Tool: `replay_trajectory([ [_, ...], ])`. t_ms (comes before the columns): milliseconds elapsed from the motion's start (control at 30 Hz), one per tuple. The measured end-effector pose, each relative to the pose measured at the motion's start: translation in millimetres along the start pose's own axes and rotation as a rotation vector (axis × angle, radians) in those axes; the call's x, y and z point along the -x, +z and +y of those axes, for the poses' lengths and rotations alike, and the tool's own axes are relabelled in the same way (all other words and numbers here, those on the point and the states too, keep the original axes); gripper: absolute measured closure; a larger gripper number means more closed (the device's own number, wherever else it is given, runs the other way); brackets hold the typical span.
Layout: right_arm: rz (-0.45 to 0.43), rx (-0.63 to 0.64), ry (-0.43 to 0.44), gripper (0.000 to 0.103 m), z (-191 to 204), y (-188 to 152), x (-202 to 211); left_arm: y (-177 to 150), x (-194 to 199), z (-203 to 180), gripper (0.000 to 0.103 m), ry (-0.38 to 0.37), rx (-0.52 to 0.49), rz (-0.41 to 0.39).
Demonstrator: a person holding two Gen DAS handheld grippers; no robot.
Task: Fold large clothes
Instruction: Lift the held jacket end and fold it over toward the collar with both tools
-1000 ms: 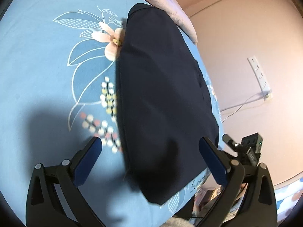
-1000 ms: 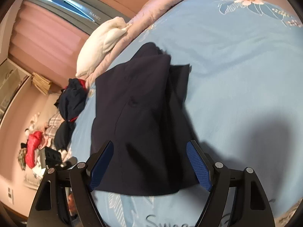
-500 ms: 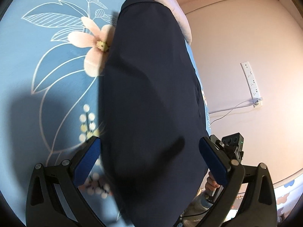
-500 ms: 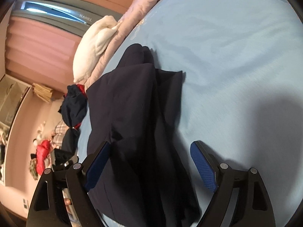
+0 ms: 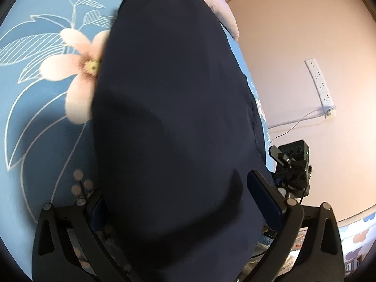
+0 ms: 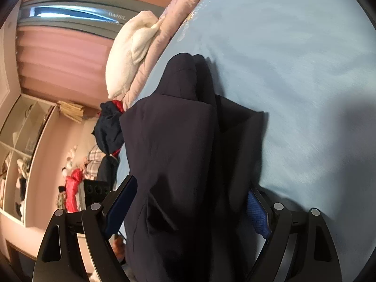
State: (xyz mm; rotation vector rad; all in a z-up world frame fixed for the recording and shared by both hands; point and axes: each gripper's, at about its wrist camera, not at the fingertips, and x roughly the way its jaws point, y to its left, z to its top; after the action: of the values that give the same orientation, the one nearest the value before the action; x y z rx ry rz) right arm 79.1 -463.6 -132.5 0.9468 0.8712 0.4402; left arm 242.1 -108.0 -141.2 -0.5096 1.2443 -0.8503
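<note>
A large dark navy garment (image 5: 174, 108) lies partly folded on the light blue bedsheet (image 5: 35, 141). In the left wrist view its near end fills the space between the fingers of my left gripper (image 5: 185, 202), which is open; cloth hides most of the left pad. In the right wrist view the garment (image 6: 185, 155) runs away from me in layered folds. My right gripper (image 6: 188, 202) is open with the garment's near end lying between its blue pads. I cannot tell whether either gripper touches the cloth.
A pink quilt edge (image 6: 164, 33) and a white pillow (image 6: 129, 54) lie at the bed's far end. More clothes (image 6: 108, 127) hang at the bedside. A pink wall with a power strip (image 5: 320, 82) is beyond the bed edge. The other gripper (image 5: 291, 164) shows there.
Both grippers have moved forward and lower over the garment. Its near end now lies between each pair of fingers. Both stay open.
</note>
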Motion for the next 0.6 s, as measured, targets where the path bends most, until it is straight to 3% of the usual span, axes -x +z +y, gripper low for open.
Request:
replay_trajectory([
  [200,0.011,0.053,-0.015,0.016,6.2,0.5,-10.3,8.3,-8.3,-2.9,0.001,0.003,-0.001,0.021],
  [433,-0.005,0.13,-0.125,0.023,18.0,-2.7,-19.2,-0.8,-20.1,-28.3,0.0,0.159,-0.101,0.024],
  [600,-0.023,0.17,-0.195,0.03,24.8,-4.6,-22.7,-4.1,-23.7,-32.4,0.0,0.198,-0.124,0.02],
])
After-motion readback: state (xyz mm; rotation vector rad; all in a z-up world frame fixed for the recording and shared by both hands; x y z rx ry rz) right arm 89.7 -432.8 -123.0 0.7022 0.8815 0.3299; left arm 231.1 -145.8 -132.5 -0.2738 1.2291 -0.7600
